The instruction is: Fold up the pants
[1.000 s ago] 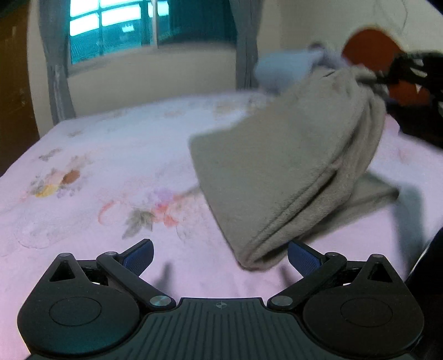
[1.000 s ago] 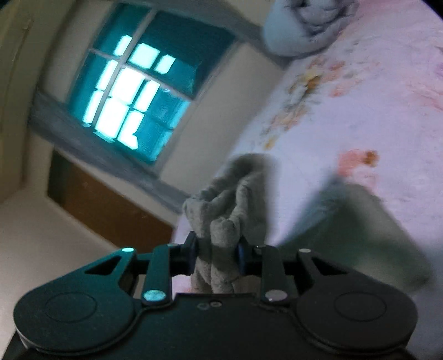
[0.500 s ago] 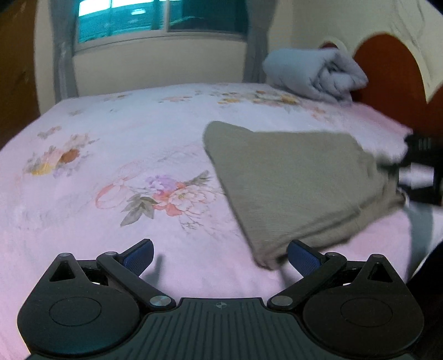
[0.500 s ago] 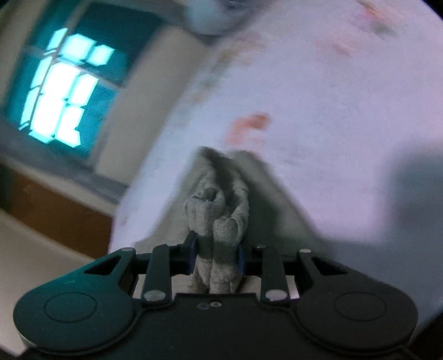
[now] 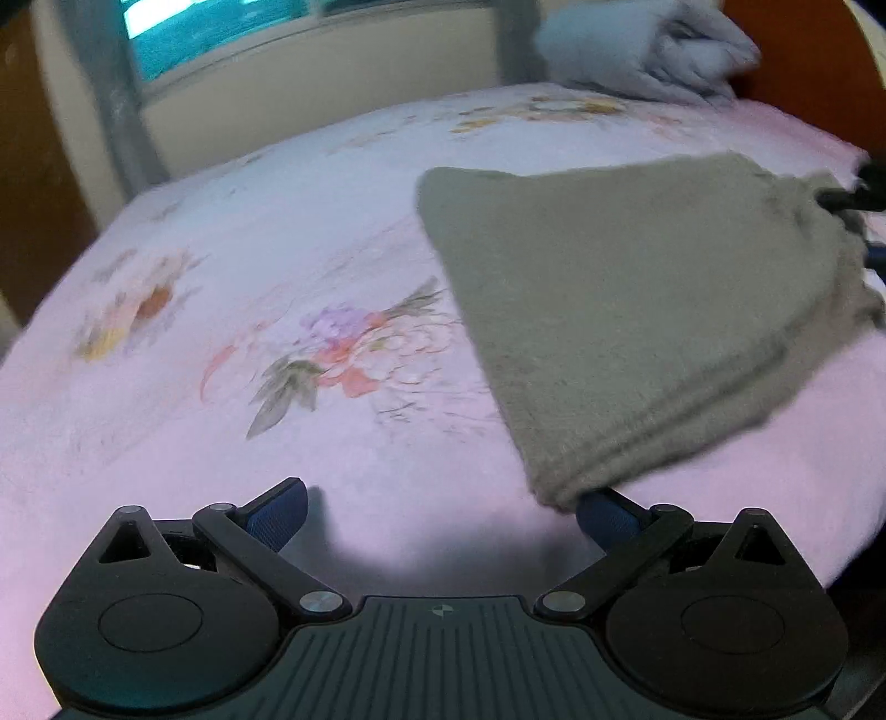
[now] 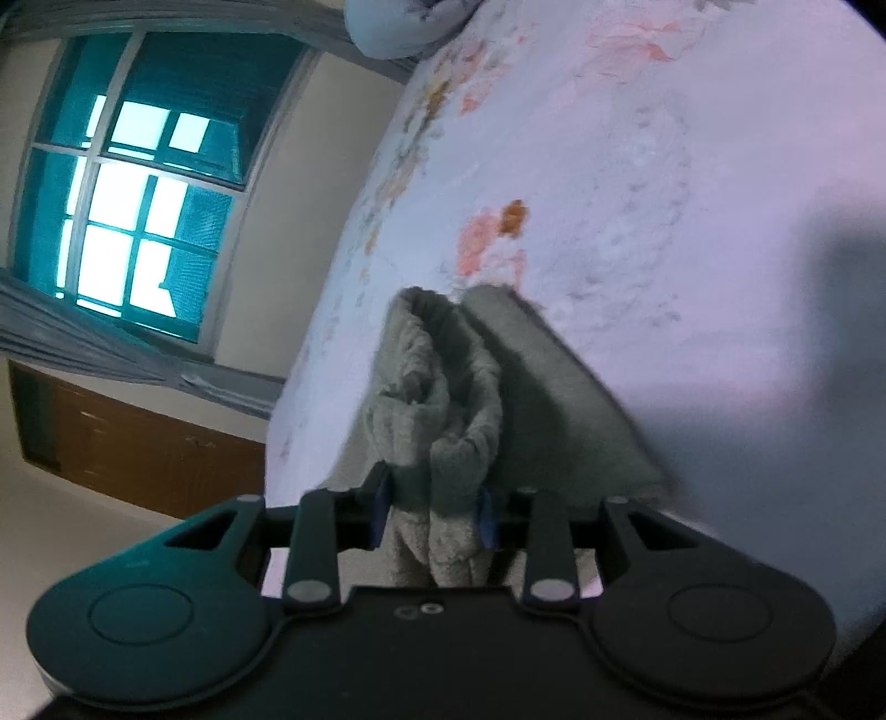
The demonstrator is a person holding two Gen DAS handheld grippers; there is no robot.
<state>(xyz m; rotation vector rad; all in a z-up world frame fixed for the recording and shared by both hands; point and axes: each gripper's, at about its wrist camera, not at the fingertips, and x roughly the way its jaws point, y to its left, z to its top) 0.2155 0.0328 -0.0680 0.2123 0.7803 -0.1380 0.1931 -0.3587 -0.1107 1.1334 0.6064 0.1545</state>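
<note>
Tongs on the right [image 6: 432,518] hold a bunched wad of the grey-green pants [image 5: 637,310] between their blue pads, and their jaws are opening, so the pinch is easing off while the cloth is not yet let go. Left tongs [image 5: 443,512] are spread wide and empty, low over the sheet, with the near folded corner of the pants lying just over the tip of one finger.

Outward from there, the pants lie as a flat, folded slab on the right part of the bed [image 5: 221,310], on its pink flowered sheet, with the gathered end toward the right tongs at the bed's edge. A rolled pale-blue blanket [image 5: 637,50] sits well apart at the head of the bed, and a window [image 6: 133,183] shows beyond.

As I judge it, a fold has just been laid down and the release is in hand. Next, the right tongs need to come clear without dragging the top layer, and the bunched end wants flattening before any further fold.
</note>
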